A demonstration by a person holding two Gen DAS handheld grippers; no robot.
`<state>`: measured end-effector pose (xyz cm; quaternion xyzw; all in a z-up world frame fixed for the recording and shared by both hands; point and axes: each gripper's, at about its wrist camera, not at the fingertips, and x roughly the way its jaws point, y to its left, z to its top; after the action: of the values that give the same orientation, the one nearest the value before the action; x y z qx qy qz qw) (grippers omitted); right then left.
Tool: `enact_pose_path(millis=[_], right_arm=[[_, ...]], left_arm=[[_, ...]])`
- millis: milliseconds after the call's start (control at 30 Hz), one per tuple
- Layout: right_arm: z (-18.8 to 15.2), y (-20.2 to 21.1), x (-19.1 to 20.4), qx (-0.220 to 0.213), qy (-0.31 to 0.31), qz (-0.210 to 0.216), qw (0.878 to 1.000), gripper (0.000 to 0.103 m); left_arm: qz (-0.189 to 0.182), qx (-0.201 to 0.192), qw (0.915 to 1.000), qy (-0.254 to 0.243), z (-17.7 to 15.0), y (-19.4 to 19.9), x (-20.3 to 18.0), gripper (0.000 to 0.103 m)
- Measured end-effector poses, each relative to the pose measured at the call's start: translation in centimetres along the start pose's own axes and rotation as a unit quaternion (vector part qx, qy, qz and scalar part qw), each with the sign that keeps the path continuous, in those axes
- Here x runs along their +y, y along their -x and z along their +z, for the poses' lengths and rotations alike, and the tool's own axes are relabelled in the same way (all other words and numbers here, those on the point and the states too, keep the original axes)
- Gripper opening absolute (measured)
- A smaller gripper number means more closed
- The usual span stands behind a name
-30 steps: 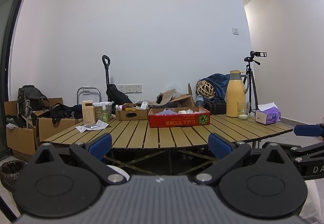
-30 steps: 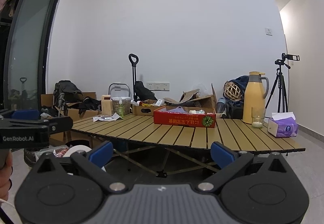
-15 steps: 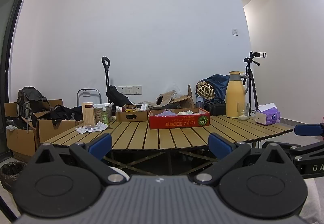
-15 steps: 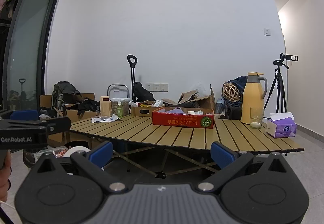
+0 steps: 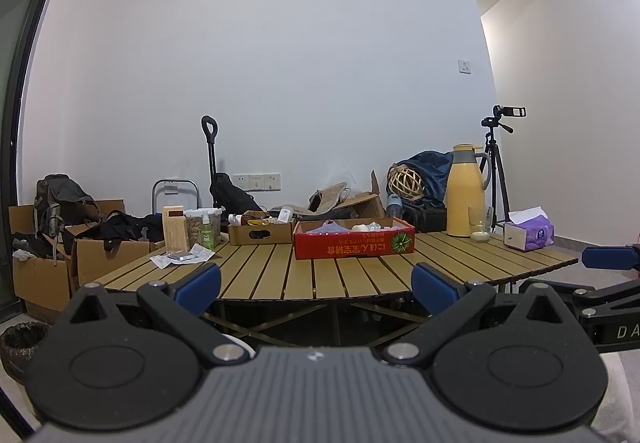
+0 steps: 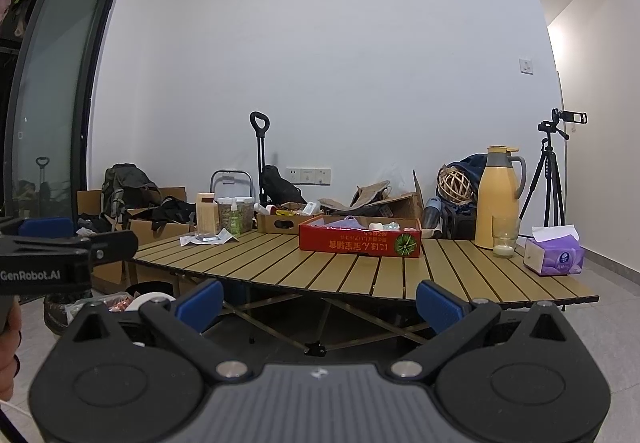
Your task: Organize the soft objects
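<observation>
A red cardboard box (image 5: 354,243) (image 6: 360,241) sits on the slatted wooden table (image 5: 280,275) (image 6: 360,271), holding a purple bag (image 5: 326,227) (image 6: 347,222) and pale soft items (image 5: 362,227). My left gripper (image 5: 316,289) is open and empty, held level before the table's near edge, well short of the box. My right gripper (image 6: 318,303) is open and empty, also in front of the table. Each gripper shows at the edge of the other's view.
A purple tissue pack (image 5: 528,235) (image 6: 554,257), yellow thermos (image 5: 466,190) (image 6: 496,197) and glass (image 6: 505,237) stand at the table's right end. A small brown box (image 5: 260,233), a wooden block (image 5: 175,228), bottles and papers are at the left. Cardboard boxes, bags, a tripod (image 6: 550,175) line the wall.
Both grippers have dropped slightly, so the table appears a little higher and flatter in view. Both stay open and empty.
</observation>
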<state>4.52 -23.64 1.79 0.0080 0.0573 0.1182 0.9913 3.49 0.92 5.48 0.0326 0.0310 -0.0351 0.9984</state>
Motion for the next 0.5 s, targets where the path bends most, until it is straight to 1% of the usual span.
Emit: enact_pose_path(millis=[500], right_arm=[[-0.08,-0.01,-0.16,-0.001,0.0,0.0,1.0,0.103]], left_arm=[[-0.002,-0.001,1.0,-0.001,0.05,-0.12,-0.12,0.103]])
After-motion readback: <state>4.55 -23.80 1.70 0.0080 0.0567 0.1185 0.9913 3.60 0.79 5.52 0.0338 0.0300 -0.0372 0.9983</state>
